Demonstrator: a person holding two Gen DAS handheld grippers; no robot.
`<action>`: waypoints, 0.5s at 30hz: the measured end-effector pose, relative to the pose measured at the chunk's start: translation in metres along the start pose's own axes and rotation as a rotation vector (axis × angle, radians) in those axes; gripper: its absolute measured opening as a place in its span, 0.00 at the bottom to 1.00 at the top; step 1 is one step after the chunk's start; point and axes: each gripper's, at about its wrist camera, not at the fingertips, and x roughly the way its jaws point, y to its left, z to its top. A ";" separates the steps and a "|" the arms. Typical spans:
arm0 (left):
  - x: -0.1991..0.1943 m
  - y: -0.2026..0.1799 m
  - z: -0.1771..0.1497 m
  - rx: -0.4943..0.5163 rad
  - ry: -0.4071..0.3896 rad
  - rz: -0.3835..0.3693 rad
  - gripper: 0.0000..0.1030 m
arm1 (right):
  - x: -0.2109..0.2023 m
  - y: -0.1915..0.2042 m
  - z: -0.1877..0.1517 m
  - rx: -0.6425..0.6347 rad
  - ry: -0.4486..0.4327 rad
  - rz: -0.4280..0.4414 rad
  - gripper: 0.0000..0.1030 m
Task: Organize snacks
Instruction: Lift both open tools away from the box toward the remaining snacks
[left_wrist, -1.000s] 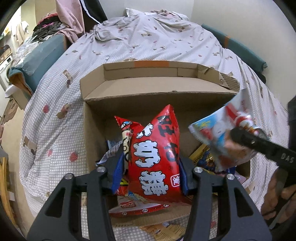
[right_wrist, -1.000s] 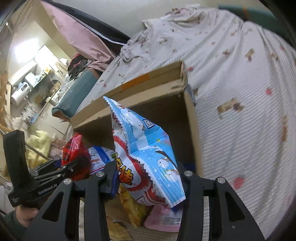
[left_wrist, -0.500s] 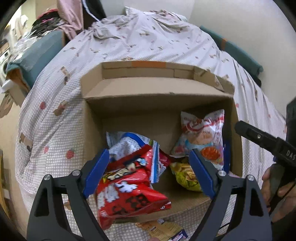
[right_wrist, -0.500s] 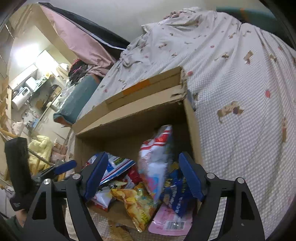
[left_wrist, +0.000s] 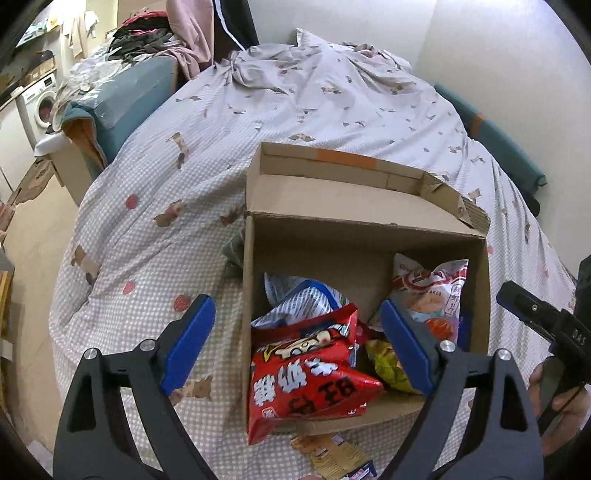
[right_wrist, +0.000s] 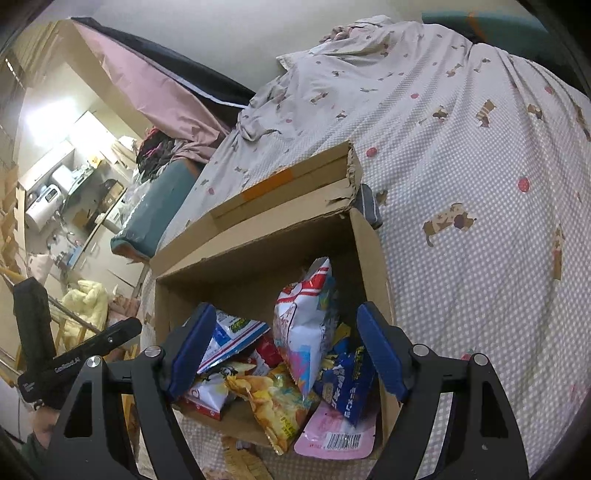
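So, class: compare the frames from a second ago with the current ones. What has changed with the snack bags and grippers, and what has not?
Both grippers let go. The left gripper opened and dropped the red bag into the cardboard box; the right gripper opened and released the white and blue bag, now leaning inside. Box and bedspread stayed put.

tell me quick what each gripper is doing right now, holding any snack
Left gripper: jaws just opened, wide apart, holding nothing; red bag lies in the box.
Right gripper: jaws just opened, empty; white bag stands in the box.
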 end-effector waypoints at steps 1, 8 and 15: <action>-0.002 0.001 -0.001 -0.007 -0.003 0.004 0.86 | -0.002 0.001 -0.001 -0.001 0.000 0.001 0.79; -0.020 0.008 -0.012 -0.014 -0.003 0.012 0.87 | -0.017 0.000 -0.014 0.015 0.023 -0.007 0.79; -0.033 0.009 -0.046 -0.022 0.049 0.020 0.87 | -0.027 0.004 -0.036 0.022 0.068 -0.003 0.79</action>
